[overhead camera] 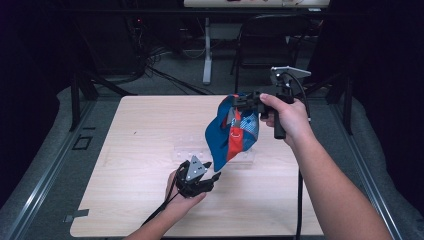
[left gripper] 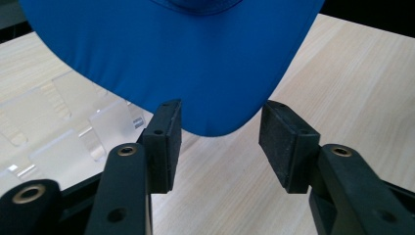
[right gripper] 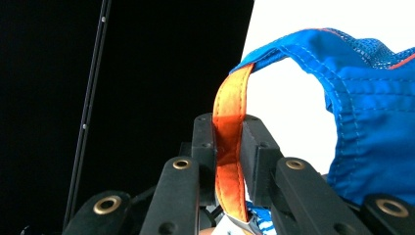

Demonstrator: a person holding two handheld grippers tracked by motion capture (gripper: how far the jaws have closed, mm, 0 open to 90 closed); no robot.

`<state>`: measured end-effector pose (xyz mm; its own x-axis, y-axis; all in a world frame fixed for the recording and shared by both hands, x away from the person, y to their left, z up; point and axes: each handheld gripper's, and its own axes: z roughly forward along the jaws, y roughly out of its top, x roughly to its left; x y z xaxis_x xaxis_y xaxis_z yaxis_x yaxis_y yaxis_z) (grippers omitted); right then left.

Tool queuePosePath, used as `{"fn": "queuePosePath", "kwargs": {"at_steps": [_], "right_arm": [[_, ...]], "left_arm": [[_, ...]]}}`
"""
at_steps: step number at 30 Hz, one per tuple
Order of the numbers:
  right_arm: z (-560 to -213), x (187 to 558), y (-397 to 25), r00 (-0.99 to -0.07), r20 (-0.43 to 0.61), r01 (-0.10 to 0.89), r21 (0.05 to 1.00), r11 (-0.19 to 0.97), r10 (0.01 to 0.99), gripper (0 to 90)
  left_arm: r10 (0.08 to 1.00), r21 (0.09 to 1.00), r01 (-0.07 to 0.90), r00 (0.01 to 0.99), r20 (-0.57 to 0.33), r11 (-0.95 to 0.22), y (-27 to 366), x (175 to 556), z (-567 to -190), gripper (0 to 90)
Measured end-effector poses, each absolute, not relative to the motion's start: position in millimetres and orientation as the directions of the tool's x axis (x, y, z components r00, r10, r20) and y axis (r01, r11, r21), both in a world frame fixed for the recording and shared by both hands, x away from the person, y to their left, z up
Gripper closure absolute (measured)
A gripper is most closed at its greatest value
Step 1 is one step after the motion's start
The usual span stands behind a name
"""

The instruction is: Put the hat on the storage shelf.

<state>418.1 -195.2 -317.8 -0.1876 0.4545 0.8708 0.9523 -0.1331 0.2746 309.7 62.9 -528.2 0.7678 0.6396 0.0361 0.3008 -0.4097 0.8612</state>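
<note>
Cap (overhead camera: 231,134) hung in the air above the table (overhead camera: 145,140), held up by the right gripper (overhead camera: 248,102), whose jaws were pinched tight on the cap's orange strap (right gripper: 229,142). In the right gripper view the strap ran up between the pads and joined the blue cloth (right gripper: 372,107) to the right of the jaws. The cap's blue brim (left gripper: 186,63) pointed down toward the left gripper (left gripper: 219,142). That gripper sat low near the table, jaws spread wide, with the brim's tip just ahead of the gap between them and not touching either pad. A clear stand (left gripper: 73,132) lay on the table to the left of the left gripper's jaws, beneath the cap.
</note>
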Motion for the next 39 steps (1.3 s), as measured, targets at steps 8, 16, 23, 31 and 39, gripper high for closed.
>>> {"fn": "queuePosePath", "kwargs": {"at_steps": [8, 16, 23, 31, 39], "right_arm": [[-319.9, 417.1, -197.4, -0.185, 0.874, 0.954, 0.27, -0.131, 0.45, 78.0], [-319.1, 414.3, -196.9, -0.196, 0.866, 0.954, 0.277, -0.115, 0.46, 78.0], [-326.8, 415.6, -190.1, -0.198, 0.863, 0.958, 0.27, -0.093, 0.466, 78.0], [-340.3, 419.0, -185.3, -0.183, 0.865, 0.964, 0.251, -0.087, 0.466, 78.0], [-354.4, 422.4, -181.6, -0.165, 0.863, 0.969, 0.232, -0.084, 0.477, 77.9]], "left_arm": [[0.649, 0.858, 0.284, 0.757, 0.073, -0.428, 62.0, 308.5, -527.0, 69.6], [0.686, 0.865, 0.304, 0.725, 0.062, -0.399, 78.6, 313.4, -524.5, 81.3], [0.718, 0.864, 0.311, 0.691, 0.08, -0.396, 83.6, 321.2, -525.0, 84.3], [0.725, 0.864, 0.342, 0.688, 0.038, -0.369, 84.5, 332.2, -531.0, 84.5], [0.734, 0.865, 0.362, 0.679, 0.012, -0.349, 84.9, 339.6, -535.6, 84.6]]}}
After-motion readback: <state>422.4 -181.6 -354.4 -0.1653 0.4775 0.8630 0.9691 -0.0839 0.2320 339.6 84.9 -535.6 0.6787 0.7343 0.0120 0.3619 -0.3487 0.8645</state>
